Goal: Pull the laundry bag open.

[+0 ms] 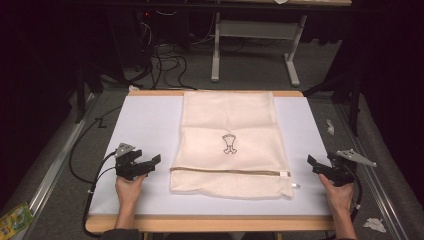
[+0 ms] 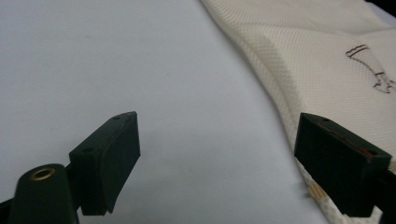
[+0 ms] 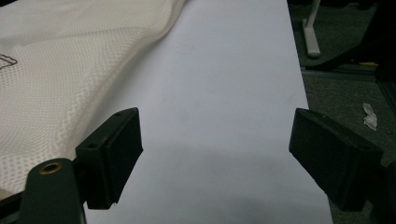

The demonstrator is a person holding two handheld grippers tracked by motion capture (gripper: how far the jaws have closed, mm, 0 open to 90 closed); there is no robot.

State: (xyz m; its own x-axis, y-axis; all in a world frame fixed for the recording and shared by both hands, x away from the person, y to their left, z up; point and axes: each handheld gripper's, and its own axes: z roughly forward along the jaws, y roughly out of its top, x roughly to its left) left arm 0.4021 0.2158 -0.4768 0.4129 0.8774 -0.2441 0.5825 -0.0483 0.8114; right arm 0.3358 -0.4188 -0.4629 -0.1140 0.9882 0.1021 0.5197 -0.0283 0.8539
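A cream mesh bag [image 1: 229, 142] lies flat in the middle of the white table [image 1: 145, 125], its far edge at the table's far side and its zipper [image 1: 230, 172] running across near the closer end. A small dark drawing [image 1: 229, 143] sits at the bag's centre. The left gripper [image 1: 148, 165] rests on the table just left of the bag's near-left corner, held by the left hand [image 1: 129, 187], jaws wide apart and holding nothing. In the left gripper view the left gripper [image 2: 217, 154] has bare table between its jaws, and the bag [image 2: 327, 60] runs along the right side with its edge passing behind the right jaw. The right gripper [image 1: 316, 164] sits near the table's right edge, apart from the bag, held by the right hand [image 1: 339, 192]; its jaws also stand wide apart and empty. In the right gripper view the right gripper [image 3: 215, 149] looks over bare table, with the bag [image 3: 60, 70] off to the left behind the left jaw. Cables [image 1: 162, 62] lie on the grey floor beyond the table, and scraps of paper [image 1: 374, 224] beside it.
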